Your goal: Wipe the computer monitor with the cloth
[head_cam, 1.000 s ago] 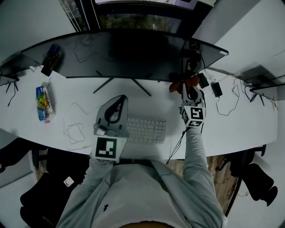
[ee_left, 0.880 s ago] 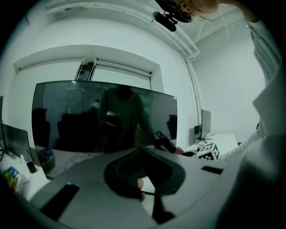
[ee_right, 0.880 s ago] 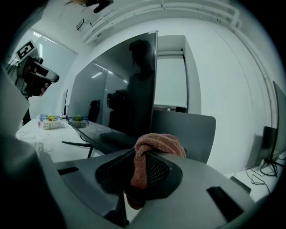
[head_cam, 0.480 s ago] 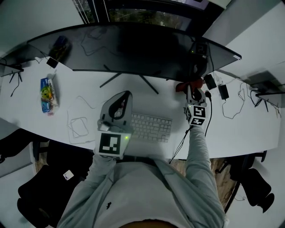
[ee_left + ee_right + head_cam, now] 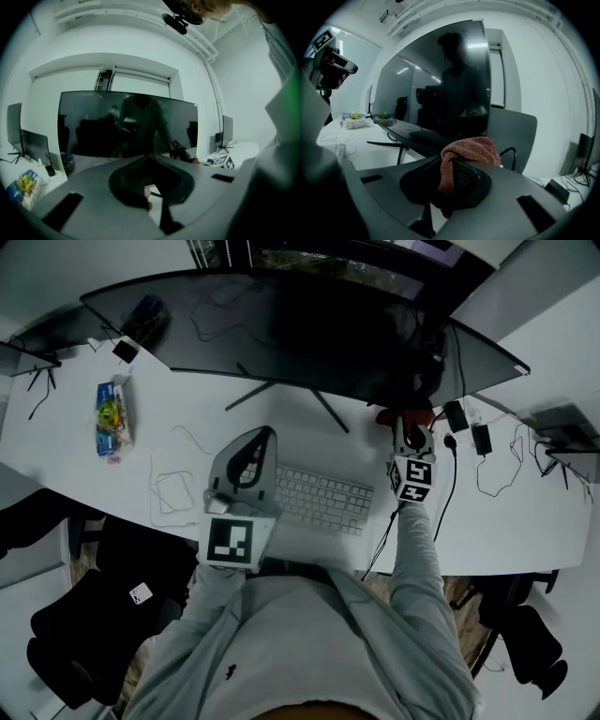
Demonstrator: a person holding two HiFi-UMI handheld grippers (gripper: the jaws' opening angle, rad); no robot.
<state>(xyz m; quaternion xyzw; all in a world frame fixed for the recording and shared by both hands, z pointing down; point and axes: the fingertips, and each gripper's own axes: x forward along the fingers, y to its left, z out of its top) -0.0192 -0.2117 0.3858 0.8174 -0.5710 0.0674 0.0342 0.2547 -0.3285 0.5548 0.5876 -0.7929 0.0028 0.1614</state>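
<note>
— Right claw has crept up under the monitor's right end, clamped on the red cloth.
— Left claw?
— Jaws together, empty, above the keyboard.
— Room to move?
— The white surface is open left of the keyboard, bar thin cables. Adapters crowd the right edge.

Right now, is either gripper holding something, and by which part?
The right gripper holds the reddish cloth, with its jaws shut on a hanging fold and the rest bunched above the tips. The left gripper is shut and holds nothing.
</note>
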